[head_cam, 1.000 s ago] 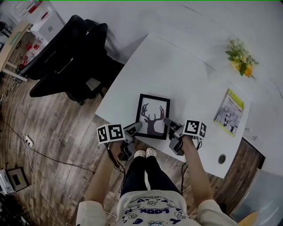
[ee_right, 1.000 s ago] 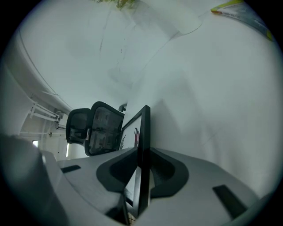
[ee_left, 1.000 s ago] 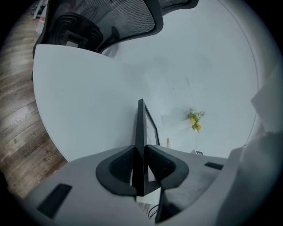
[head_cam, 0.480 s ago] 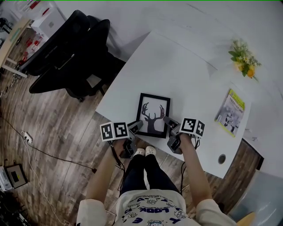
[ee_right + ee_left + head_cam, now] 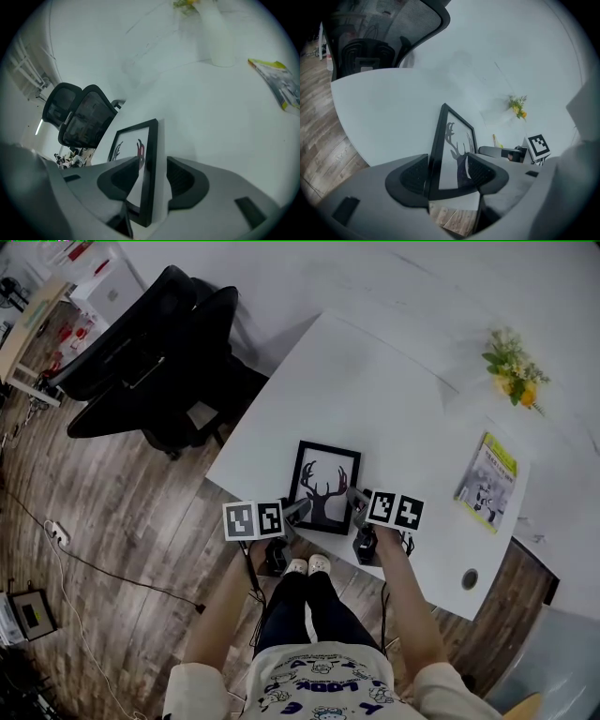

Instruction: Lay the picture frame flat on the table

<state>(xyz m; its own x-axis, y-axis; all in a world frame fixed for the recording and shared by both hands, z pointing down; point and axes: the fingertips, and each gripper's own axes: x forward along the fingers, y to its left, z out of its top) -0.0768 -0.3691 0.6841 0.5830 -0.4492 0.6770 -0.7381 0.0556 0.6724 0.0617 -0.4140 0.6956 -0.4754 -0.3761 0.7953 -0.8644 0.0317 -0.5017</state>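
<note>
A black picture frame (image 5: 325, 486) with a deer silhouette lies flat on the white table (image 5: 375, 399), close to its near edge. My left gripper (image 5: 302, 509) is at the frame's near left corner. In the left gripper view the frame's (image 5: 452, 140) left bar runs between the jaws of this gripper (image 5: 447, 171), which have just been opening; the pads do not press on it. My right gripper (image 5: 354, 495) is at the near right corner. Its jaws (image 5: 153, 176) have also just been opening and straddle the frame's (image 5: 152, 140) right bar with gaps on both sides.
A black office chair (image 5: 150, 352) stands left of the table. A yellow-green booklet (image 5: 487, 476) lies at the right, flowers (image 5: 511, 362) at the far right, a cable hole (image 5: 470, 577) near the front right corner. The person's shoes (image 5: 309, 565) are under the near edge.
Both grippers' jaws have opened off the frame's near corners. Both hands have rolled, bringing their marker cubes closer together. The frame lies where it was.
</note>
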